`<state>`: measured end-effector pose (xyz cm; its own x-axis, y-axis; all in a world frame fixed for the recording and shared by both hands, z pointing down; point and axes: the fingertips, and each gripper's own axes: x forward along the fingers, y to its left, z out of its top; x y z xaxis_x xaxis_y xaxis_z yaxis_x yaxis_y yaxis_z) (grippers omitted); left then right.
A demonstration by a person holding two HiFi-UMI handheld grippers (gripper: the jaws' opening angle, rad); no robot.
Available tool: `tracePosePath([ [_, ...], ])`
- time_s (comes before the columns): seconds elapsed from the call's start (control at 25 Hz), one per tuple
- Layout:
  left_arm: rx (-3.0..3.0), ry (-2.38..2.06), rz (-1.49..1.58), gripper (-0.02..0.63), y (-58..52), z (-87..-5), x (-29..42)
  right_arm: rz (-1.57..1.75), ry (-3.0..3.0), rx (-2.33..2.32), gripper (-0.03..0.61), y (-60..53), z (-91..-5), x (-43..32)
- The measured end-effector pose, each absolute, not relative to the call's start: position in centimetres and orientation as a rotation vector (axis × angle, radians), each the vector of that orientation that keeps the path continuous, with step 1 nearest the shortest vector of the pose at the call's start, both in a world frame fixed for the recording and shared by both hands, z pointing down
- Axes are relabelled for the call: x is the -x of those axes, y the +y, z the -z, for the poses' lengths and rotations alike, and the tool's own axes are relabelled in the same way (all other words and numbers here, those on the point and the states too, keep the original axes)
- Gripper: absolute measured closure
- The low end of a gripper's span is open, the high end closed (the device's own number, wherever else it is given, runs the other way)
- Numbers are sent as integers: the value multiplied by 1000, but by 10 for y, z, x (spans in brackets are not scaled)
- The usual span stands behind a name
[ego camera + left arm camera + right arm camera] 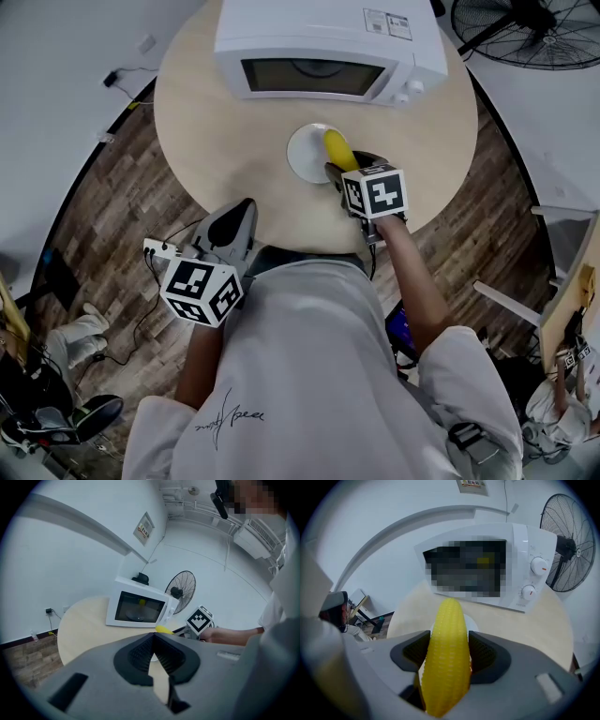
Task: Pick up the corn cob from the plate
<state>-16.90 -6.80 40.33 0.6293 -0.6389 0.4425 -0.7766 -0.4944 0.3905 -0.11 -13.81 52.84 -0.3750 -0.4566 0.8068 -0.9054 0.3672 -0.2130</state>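
Corn cob (pixel 447 653) is being pinched by right gripper (pixel 345 172) at plate (pixel 302 157) | left gripper (pixel 152 654) is being held closed, empty | firm grip, vertical lift advised.

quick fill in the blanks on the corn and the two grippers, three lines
The right gripper has its jaws shut on the yellow ___.
The left gripper holds ___ between its jaws.
Behind the white plate on the round table stands a white ___.
Missing words: corn cob; nothing; microwave.
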Motion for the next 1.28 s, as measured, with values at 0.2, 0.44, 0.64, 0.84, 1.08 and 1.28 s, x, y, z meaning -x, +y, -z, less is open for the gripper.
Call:
tracePosePath([
  [0.2, -2290, -1095, -316, 615, -68, -402, 167, -902, -1991, -1214, 308, -134, -518, -6],
  [0.44, -2297, -1094, -309, 615, -68, -399, 165, -896, -2018, -1226, 308, -128, -504, -10],
  [0.64, -2300, -1079, -314, 615, -65, -401, 160, -889, -2033, -1249, 308, -123, -493, -17],
  [0.84, -2302, -1070, -312, 615, -66, -400, 160, -958, -2064, -1272, 308, -120, -484, -19],
  [1.08, -2322, -1078, -307, 615, -73, -393, 164, -958, -2082, -1294, 308, -120, -472, -23],
  [1.28, -2307, -1094, -301, 615, -78, -393, 169, -950, -2093, -1319, 308, -121, -461, -25],
])
